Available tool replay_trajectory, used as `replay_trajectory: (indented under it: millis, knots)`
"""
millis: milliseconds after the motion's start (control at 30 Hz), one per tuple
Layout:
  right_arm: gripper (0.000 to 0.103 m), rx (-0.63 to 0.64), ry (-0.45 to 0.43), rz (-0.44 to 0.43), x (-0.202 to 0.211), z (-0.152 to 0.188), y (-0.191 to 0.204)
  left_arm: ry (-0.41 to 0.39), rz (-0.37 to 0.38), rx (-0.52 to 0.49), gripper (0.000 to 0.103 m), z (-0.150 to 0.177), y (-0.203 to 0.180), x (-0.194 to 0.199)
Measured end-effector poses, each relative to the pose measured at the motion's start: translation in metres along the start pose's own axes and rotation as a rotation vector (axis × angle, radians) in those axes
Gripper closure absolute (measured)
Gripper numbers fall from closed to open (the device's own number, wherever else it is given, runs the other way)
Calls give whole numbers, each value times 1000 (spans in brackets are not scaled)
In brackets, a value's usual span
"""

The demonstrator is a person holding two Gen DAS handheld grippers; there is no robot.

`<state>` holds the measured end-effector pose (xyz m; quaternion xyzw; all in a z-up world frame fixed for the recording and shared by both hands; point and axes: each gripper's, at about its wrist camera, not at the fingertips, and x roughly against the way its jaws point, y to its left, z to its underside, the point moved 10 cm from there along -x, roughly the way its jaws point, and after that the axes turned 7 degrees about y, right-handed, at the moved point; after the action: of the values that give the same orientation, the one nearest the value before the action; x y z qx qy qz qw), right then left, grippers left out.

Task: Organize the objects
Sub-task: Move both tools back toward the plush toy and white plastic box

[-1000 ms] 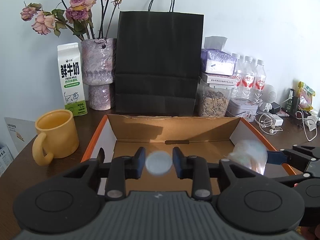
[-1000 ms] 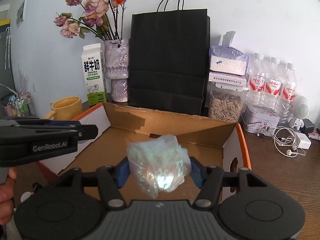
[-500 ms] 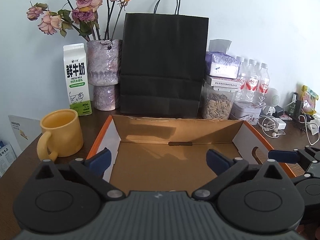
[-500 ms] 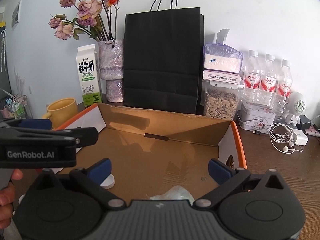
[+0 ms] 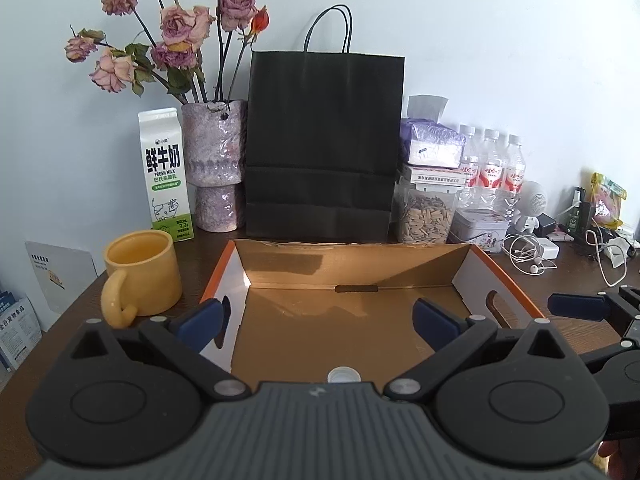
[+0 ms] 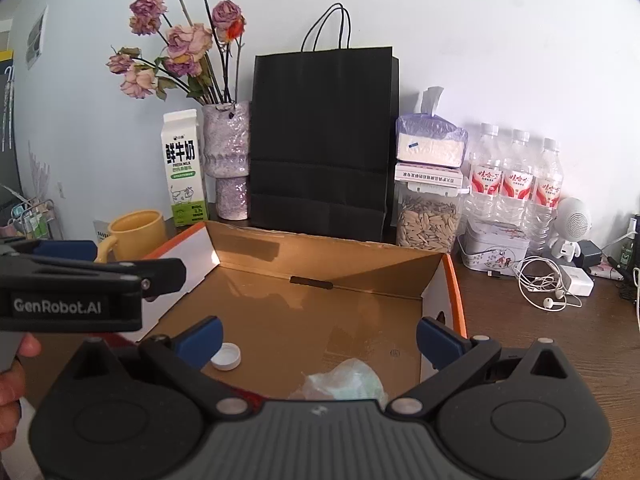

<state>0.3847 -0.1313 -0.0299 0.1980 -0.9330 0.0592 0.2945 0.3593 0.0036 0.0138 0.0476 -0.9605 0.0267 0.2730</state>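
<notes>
Both loads have dropped since a second ago: the white bottle cap [image 6: 226,356] that sat between the left gripper's [image 5: 318,322] pads and the crumpled plastic wrap [image 6: 343,381] that the right gripper [image 6: 318,336] clamped now lie on the floor of the cardboard box [image 5: 344,268]. Each gripper's jaws have just been opening and stand wide apart with nothing between them. Both point slightly downward over the box's near edge, side by side; a hand [image 6: 12,376] holds the left one. The cap lies toward the box's near left corner, the wrap toward its near right, the 2 well apart.

Beyond the box, on the dark wooden desk [image 6: 520,320], a yellow mug [image 5: 140,272] stands by the box's left wall. Along the desk's far edge, against the pale wall, stand a milk carton [image 5: 166,174], a vase of dried roses [image 5: 216,168], a black paper bag [image 5: 324,144], a jar of seeds [image 6: 427,220] and 3 water bottles [image 6: 516,184]. White earphones [image 6: 544,288] lie to the right.
</notes>
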Motion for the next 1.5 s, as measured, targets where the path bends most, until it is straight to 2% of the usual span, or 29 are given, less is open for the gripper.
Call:
replay_trajectory:
  millis: [400,867,1000,1267,1500]
  knots:
    - [0,-14,-23,14,54,26,3,-19,-44,8,0,17,25,54]
    - [0,-24,-25,34,106,71,-1,31,-98,14,0,64,65,95]
    - [0,-25,-24,40,119,84,0,63,-94,13,0,85,73,103]
    - [0,-37,1,38,134,118,-2,152,-37,0,0,133,78,110]
    - [0,-64,26,43,139,141,-9,205,-19,-10,0,148,76,101]
